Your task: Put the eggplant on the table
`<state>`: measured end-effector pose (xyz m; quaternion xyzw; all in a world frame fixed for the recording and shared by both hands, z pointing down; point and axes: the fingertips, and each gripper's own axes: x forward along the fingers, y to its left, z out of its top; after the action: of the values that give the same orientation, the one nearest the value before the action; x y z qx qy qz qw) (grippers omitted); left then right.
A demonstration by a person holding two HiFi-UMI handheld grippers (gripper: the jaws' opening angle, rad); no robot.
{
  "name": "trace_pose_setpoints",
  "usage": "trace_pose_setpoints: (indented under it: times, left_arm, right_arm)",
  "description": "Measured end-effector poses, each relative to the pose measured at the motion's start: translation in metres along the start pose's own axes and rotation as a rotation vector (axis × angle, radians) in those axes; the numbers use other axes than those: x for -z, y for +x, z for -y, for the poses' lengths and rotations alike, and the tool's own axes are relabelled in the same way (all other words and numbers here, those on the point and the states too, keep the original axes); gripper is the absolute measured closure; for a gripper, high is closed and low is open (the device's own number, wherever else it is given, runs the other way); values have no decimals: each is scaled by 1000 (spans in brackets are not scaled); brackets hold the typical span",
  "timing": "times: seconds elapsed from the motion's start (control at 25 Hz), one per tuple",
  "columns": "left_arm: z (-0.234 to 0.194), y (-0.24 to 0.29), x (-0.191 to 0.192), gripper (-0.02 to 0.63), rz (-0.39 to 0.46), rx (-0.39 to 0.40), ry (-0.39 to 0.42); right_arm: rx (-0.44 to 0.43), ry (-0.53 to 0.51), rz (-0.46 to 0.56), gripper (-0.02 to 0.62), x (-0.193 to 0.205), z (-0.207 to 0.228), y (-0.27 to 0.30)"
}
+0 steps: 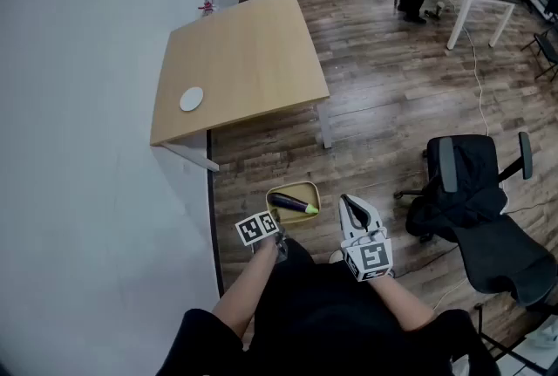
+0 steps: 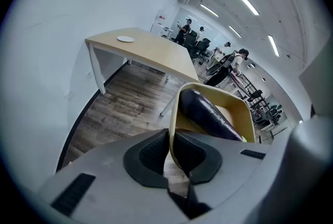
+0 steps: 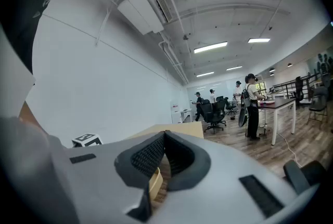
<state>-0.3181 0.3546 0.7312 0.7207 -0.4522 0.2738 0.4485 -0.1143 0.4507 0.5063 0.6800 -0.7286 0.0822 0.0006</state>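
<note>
Eggplant (image 1: 292,204): lay inside a yellow tray (image 1: 307,188), carried in the air over the wood floor (image 1: 384,104), short of the table (image 1: 244,60).
Left tongs (image 1: 277,232): narrow, pinched on the tray's near rim, pointing steeply down.
Right tongs (image 1: 346,201): pressed together with nothing between them, just beside the tray's right edge, held about level.
Table edges: long left side ran close along the white wall (image 1: 78,147); the near edge faced the tray across a strip of bare floor.
Table top: open over most of its surface; one white disc (image 1: 192,99) sat near the near-left corner.
Room to the right: a black office chair (image 1: 475,200) stood well apart from the tray, with open floor between it and the table.
</note>
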Motion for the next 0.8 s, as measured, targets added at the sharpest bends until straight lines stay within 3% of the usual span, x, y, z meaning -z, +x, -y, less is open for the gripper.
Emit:
trace_pose_setpoints:
  times: [0.36,0.8]
  left_arm:
    - [15,26,-12,580,-23,12,-3]
    - [48,108,-82,579,-85,64,34]
  right_arm:
    - [88,86,15,535,2,48,10]
    - [109,73,-30,535,-1,93,91]
